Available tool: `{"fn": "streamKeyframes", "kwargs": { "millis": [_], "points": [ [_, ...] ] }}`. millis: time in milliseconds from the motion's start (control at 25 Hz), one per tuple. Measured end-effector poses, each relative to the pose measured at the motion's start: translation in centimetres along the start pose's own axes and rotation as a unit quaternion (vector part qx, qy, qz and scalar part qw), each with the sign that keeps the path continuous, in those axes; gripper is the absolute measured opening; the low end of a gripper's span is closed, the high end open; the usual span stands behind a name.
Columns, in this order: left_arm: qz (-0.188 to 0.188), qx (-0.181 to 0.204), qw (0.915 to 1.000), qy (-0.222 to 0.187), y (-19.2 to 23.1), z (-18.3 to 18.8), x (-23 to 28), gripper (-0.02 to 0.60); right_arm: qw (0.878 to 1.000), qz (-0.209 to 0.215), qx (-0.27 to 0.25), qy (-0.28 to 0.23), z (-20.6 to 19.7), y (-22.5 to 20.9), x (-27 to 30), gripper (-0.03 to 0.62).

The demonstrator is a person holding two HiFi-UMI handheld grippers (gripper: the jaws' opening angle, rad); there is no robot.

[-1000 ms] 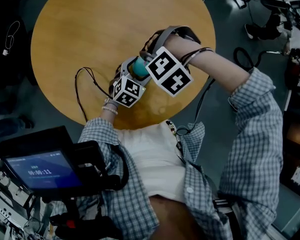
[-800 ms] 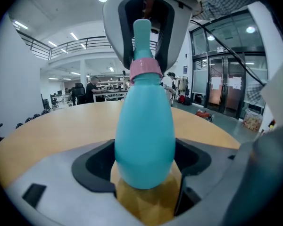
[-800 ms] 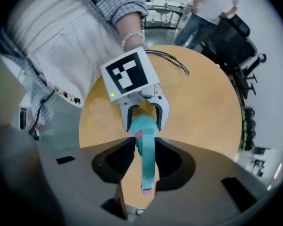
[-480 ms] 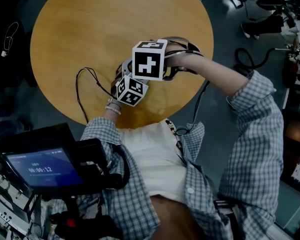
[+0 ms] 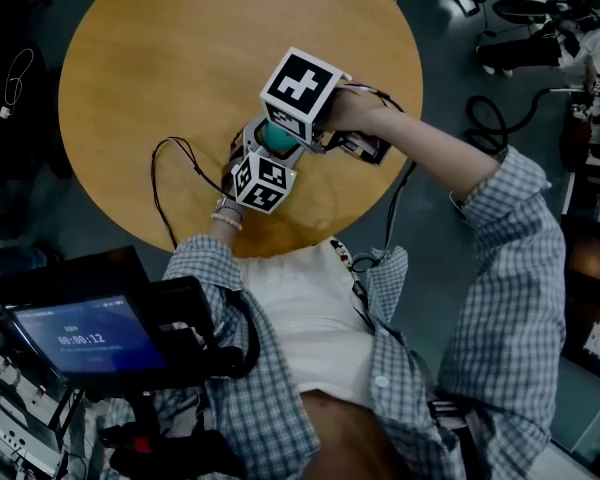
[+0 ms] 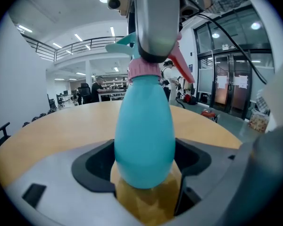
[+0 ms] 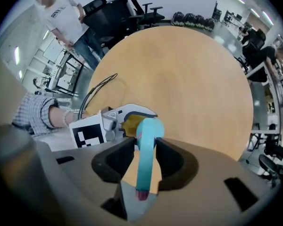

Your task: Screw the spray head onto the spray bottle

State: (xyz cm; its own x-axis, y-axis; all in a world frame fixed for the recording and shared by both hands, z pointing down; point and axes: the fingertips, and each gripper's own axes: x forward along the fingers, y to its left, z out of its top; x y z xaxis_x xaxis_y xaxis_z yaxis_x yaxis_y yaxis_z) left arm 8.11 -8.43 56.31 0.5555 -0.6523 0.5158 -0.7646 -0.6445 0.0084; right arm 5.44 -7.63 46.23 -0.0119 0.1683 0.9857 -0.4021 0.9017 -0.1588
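The left gripper (image 5: 263, 158) and right gripper (image 5: 292, 123) meet over the near edge of the round table (image 5: 160, 68) in the head view. The left gripper view shows its jaws clamped on the upright teal spray bottle (image 6: 144, 135). The right gripper view shows its jaws pinching the spray head (image 7: 146, 140) on top of the bottle.

Tabletop (image 5: 150, 58) lies open; a black cable (image 5: 152, 178) loops beside the left gripper (image 5: 265, 148).
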Motion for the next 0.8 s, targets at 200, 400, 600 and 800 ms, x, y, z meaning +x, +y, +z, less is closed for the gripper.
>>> {"fn": "streamKeyframes", "kwargs": {
  "millis": [200, 400, 600, 800],
  "points": [
    [-0.004, 0.003, 1.0, -0.003, -0.1, -0.2, -0.1, 0.396, 0.998, 0.005, -0.06, -0.013, 0.1, 0.6, -0.6, 0.173],
    [-0.009, 0.007, 0.9999, -0.005, -0.2, -0.1, -0.1, 0.396, 0.989, 0.012, -0.129, -0.078, 1.1, 1.1, -3.3, 0.176],
    [-0.015, 0.012, 0.9998, -0.006, -0.3, -0.1, -0.3, 0.396, 0.947, 0.012, -0.252, -0.199, 3.3, 2.2, -9.6, 0.176],
    [-0.023, 0.016, 0.9996, -0.006, -0.4, -0.5, -0.5, 0.396, 0.752, -0.159, -0.613, -0.183, 2.3, 0.6, -11.1, 0.176]
  ]
}}
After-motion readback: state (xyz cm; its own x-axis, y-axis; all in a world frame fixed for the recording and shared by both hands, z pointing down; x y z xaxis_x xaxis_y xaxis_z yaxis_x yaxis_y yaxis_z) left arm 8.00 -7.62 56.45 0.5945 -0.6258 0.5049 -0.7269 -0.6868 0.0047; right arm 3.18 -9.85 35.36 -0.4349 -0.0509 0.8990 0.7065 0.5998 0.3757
